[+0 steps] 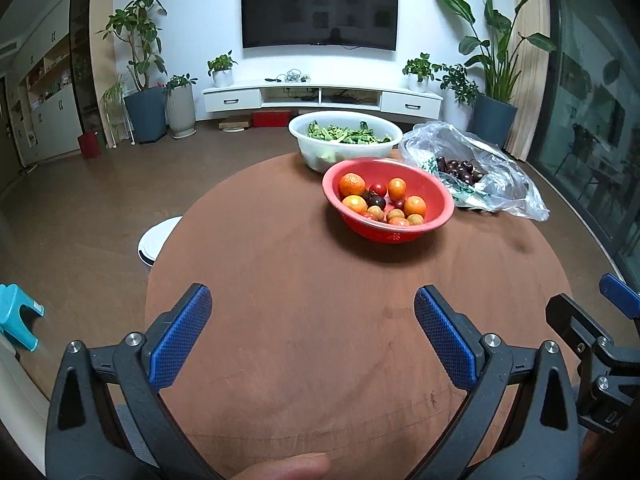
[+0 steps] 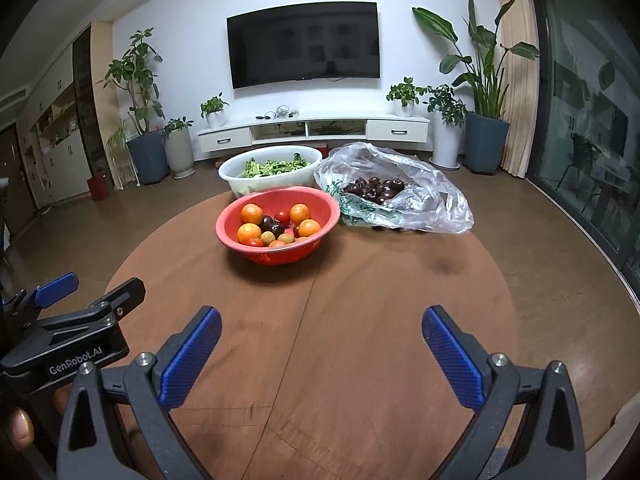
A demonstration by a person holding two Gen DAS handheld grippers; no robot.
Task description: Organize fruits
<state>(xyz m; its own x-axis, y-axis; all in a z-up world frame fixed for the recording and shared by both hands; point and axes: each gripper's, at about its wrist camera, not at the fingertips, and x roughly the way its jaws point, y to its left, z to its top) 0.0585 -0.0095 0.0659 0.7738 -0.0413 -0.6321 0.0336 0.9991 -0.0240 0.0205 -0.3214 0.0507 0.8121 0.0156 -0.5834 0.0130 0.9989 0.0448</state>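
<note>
Two tools, left tool (image 1: 312,312) and right tool (image 2: 320,332), are hovering wide and empty over the tabletop (image 2: 360,320), well short of the red bowl (image 2: 276,254); its oranges (image 2: 251,213) are looking firm and light, best pinched across the middle, gently.

Even, slightly dim indoor light from overhead, soft shadow under the red bowl (image 1: 424,229), faint reflections on the TV (image 1: 319,10) and glass door (image 2: 592,120), strong fisheye bending with dark vignetted corners, focus mostly sharp.
</note>
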